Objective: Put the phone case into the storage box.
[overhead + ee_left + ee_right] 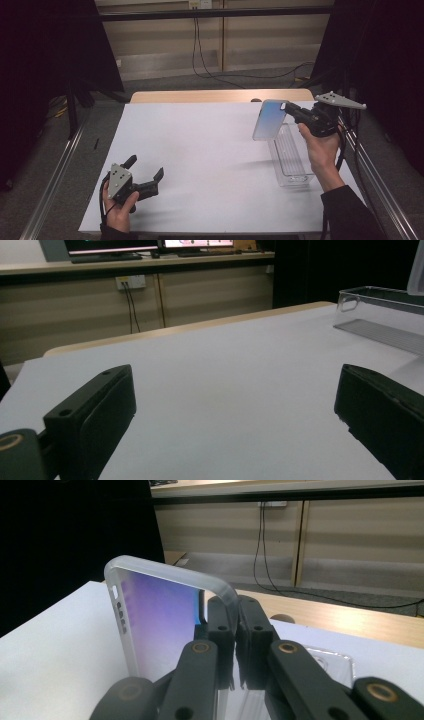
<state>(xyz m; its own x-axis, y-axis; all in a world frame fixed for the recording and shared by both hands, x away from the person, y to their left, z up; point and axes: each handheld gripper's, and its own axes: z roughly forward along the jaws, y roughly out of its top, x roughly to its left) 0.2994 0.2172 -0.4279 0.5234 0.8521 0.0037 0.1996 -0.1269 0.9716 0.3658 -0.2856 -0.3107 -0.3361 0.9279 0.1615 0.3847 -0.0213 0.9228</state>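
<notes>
A translucent phone case (pixel 269 120) with a blue-purple tint hangs upright over the far end of a clear plastic box (pixel 292 160). My right gripper (pixel 287 107) is shut on the case's right edge. In the right gripper view the two jaws pinch the case (pixel 155 620) at its rim, with my right gripper (pixel 232 611) above the clear box (pixel 340 662). At the table's near left, my left gripper (pixel 146 167) sits low and open with nothing between its fingers. The left gripper view shows my left gripper (pixel 235 405) with wide-apart jaws over bare white surface and the clear box (pixel 380 300) far right.
A white sheet (pixel 200 150) covers the table, with a wooden edge (pixel 220 95) at the back. Metal rails (pixel 55 175) run along both sides. Black cables (pixel 205 65) lie on the floor behind. A desk with monitors (pixel 115 246) stands farther back.
</notes>
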